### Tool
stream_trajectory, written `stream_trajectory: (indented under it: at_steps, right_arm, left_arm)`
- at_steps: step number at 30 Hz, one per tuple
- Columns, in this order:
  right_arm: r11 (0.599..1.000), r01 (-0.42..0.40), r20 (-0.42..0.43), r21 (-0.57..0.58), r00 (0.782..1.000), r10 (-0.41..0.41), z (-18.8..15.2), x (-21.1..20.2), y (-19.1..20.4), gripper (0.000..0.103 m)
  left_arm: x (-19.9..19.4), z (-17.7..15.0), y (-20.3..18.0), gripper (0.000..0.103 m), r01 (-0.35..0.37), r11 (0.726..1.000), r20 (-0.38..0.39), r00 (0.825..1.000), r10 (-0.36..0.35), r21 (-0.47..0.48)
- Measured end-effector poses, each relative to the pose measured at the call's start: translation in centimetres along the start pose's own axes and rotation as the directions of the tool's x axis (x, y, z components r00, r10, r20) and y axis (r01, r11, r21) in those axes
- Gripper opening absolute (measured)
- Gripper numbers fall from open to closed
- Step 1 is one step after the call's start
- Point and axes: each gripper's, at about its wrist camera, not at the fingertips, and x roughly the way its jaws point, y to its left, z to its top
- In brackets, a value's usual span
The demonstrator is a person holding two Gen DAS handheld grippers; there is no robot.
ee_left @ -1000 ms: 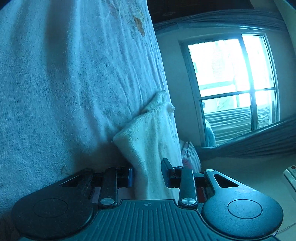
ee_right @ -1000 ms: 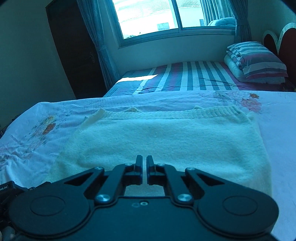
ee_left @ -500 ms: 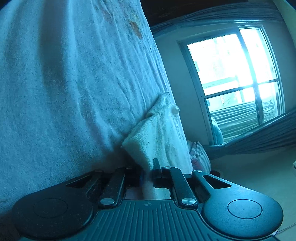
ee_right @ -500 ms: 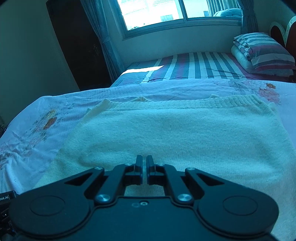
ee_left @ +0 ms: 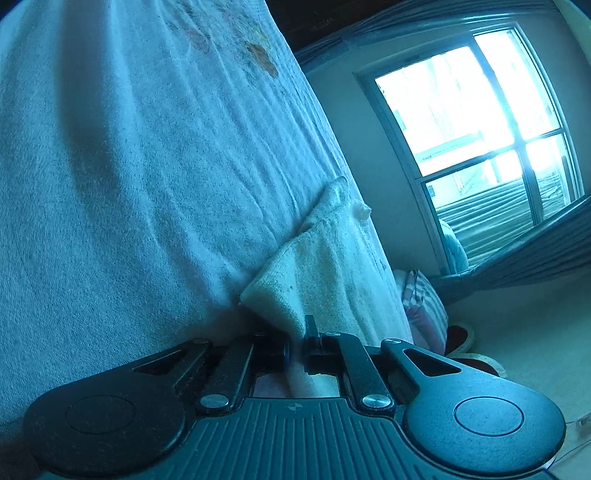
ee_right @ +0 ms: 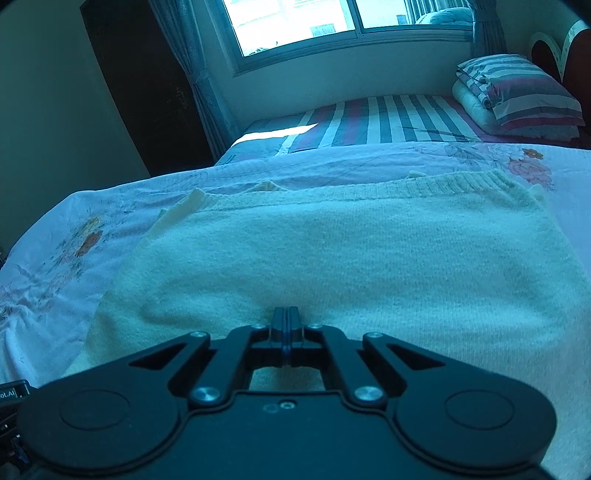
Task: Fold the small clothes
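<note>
A cream knitted sweater [ee_right: 351,251] lies flat on the floral bedsheet [ee_right: 55,258], its ribbed hem at the far side. My right gripper [ee_right: 285,314] is shut, its fingertips pinching the sweater's near edge. In the left wrist view, tilted sideways, my left gripper [ee_left: 295,347] is shut on a corner of the same sweater [ee_left: 314,273], which lies against the sheet [ee_left: 129,166].
A second bed with a striped cover [ee_right: 376,118] stands beyond, with striped pillows [ee_right: 517,92] at the right. A window [ee_right: 314,18], curtains and a dark wardrobe [ee_right: 147,81] line the far wall.
My left gripper closed from open onto the sweater corner. My right gripper moved forward over the sweater and its fingers closed fully on the near edge.
</note>
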Motion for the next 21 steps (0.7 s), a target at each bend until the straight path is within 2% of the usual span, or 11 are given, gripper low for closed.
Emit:
stream_trajectory:
  at_steps: [5, 10, 14, 16, 19, 21]
  right_arm:
    - [1.000, -0.007, 0.004, 0.008, 1.000, 0.007, -0.1, 0.0, -0.3, 0.000]
    - [1.000, -0.012, 0.010, 0.016, 1.000, 0.011, -0.3, 0.2, -0.4, 0.000]
    - [1.000, -0.015, 0.013, 0.022, 1.000, 0.015, -0.3, 0.2, -0.5, 0.000]
    - [1.000, -0.018, 0.017, 0.022, 1.000, 0.017, -0.4, 0.2, -0.5, 0.000]
    - [0.999, -0.023, 0.020, 0.025, 1.000, 0.022, -0.4, 0.2, -0.7, 0.000]
    - [0.999, -0.029, 0.024, 0.037, 0.999, 0.028, -0.4, 0.3, -0.8, 0.000]
  left_arm:
    - [-0.2, 0.2, -0.2, 0.006, 0.007, 1.000, 0.005, 1.000, -0.007, 0.013]
    - [-0.9, 0.4, -1.2, 0.006, 0.021, 0.995, 0.016, 1.000, -0.023, 0.094]
    - [-0.8, 1.1, -1.4, 0.006, 0.009, 0.991, -0.012, 1.000, -0.007, 0.133]
    - [-0.6, 1.4, -1.0, 0.006, 0.001, 0.993, -0.026, 1.000, 0.002, 0.114]
    - [-1.7, 1.4, -3.0, 0.006, 0.037, 0.975, 0.006, 0.999, -0.039, 0.219]
    - [-2.2, 1.4, -4.9, 0.006, 0.059, 0.950, 0.003, 0.998, -0.063, 0.306]
